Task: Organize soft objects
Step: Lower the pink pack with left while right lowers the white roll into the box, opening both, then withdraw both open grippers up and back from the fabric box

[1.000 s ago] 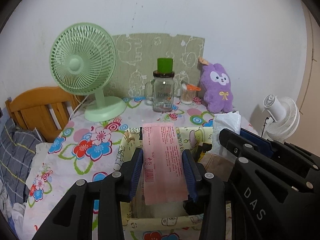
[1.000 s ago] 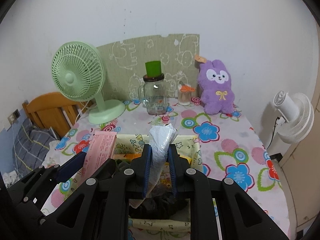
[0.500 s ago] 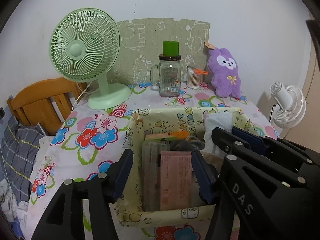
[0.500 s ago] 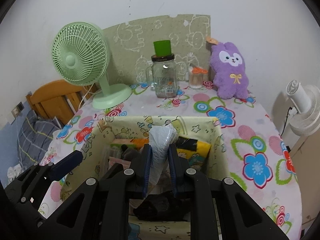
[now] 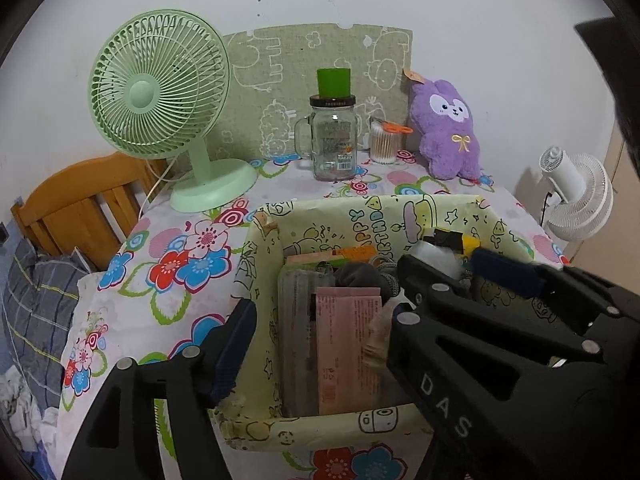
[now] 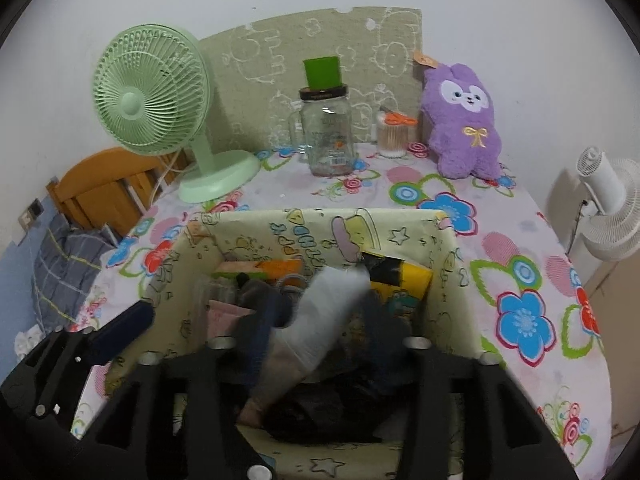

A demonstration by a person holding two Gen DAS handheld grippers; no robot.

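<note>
Right wrist, right claw (image 6: 320, 320) opening, white packet (image 6: 328, 312) between jaws

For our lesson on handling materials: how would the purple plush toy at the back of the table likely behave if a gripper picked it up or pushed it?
The purple plush toy looks fuzzy and stuffed, so it would probably squash under the fingers rather than slip. It seems light for its size. It stands upright against the board, so a push might topple it rather than slide it.

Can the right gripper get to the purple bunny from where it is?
Probably yes. The right gripper is over the box, jaws opening with a white packet loose between them. Bare tablecloth lies beyond the box up to the bunny, nothing in the way.
</note>
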